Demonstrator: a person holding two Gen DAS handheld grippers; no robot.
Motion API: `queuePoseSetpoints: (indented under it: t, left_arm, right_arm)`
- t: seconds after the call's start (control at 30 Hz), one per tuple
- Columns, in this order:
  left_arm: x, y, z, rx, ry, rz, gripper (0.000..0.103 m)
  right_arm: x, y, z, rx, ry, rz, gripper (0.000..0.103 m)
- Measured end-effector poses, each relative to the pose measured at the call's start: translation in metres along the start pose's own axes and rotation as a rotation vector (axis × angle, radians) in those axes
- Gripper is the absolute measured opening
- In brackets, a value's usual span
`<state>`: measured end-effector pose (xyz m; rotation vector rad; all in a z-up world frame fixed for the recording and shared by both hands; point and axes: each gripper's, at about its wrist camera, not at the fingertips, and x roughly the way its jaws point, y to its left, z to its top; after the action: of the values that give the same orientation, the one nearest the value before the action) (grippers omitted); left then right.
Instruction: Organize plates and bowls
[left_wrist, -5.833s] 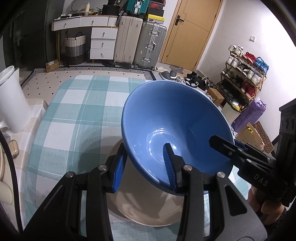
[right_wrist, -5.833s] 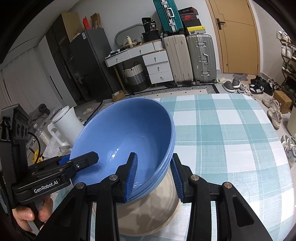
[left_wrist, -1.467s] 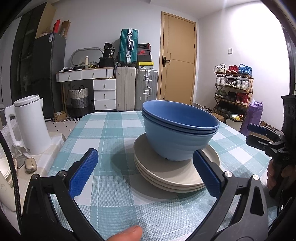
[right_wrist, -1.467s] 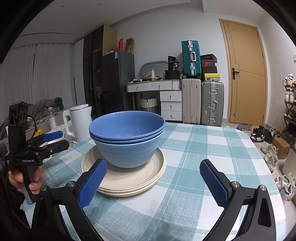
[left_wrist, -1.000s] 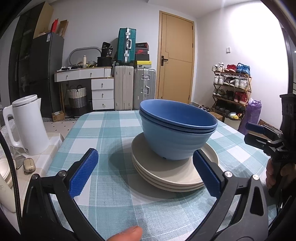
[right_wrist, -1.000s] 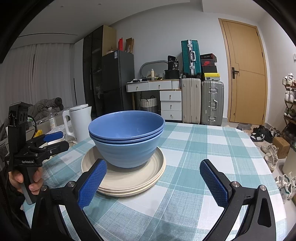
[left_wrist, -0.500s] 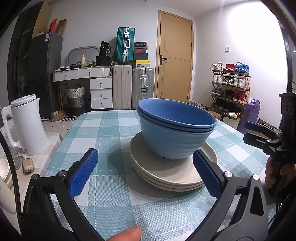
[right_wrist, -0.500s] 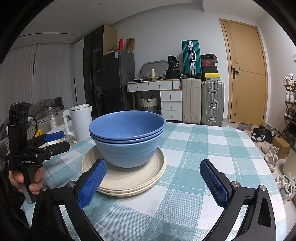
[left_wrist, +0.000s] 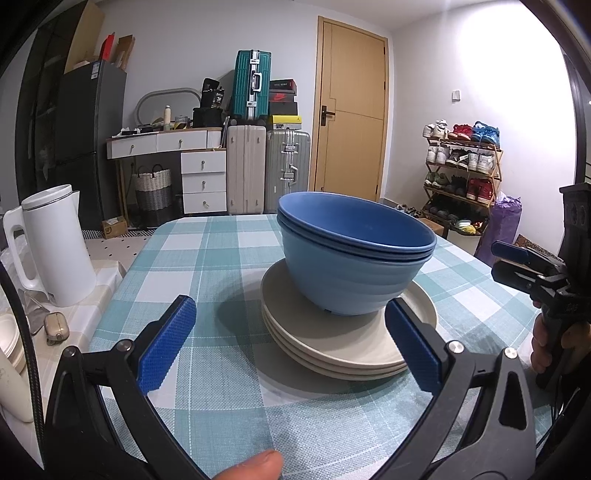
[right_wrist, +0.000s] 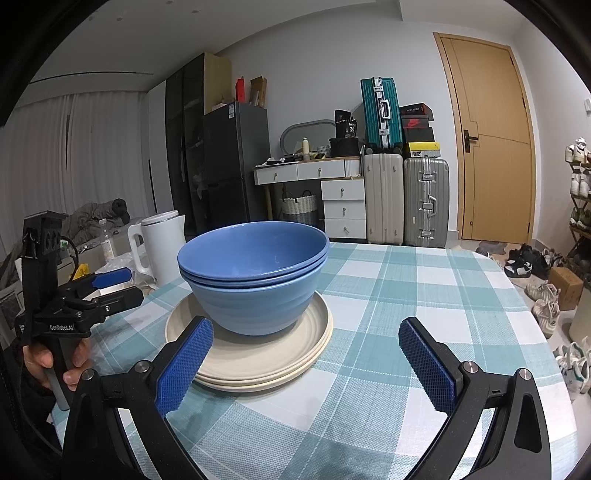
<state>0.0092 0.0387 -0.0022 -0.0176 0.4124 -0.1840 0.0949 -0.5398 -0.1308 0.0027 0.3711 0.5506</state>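
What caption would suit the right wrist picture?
Nested blue bowls resting on stacked cream plates, framed by the open right hand-held gripper.

I saw the blue bowls (left_wrist: 351, 254) nested upright, one inside another, standing centred on the stack of cream plates (left_wrist: 343, 343), which lay flat near the middle of the checked tabletop (left_wrist: 207, 258).

Before you, nested bowls (left_wrist: 352, 258) on stacked plates (left_wrist: 347, 339), plates on the table (left_wrist: 207, 258), kettle (left_wrist: 51, 247) left, suitcases (left_wrist: 266, 166) behind.
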Motion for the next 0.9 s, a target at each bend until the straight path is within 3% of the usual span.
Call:
queuePoseSetpoints:
  t: [0.9]
  left_arm:
    - [0.0003,0.0056,-0.0032,0.014,-0.015,-0.021,0.102]
  right_arm:
    - [0.0008,0.0057,-0.0004,-0.028,0.002,-0.003,0.103]
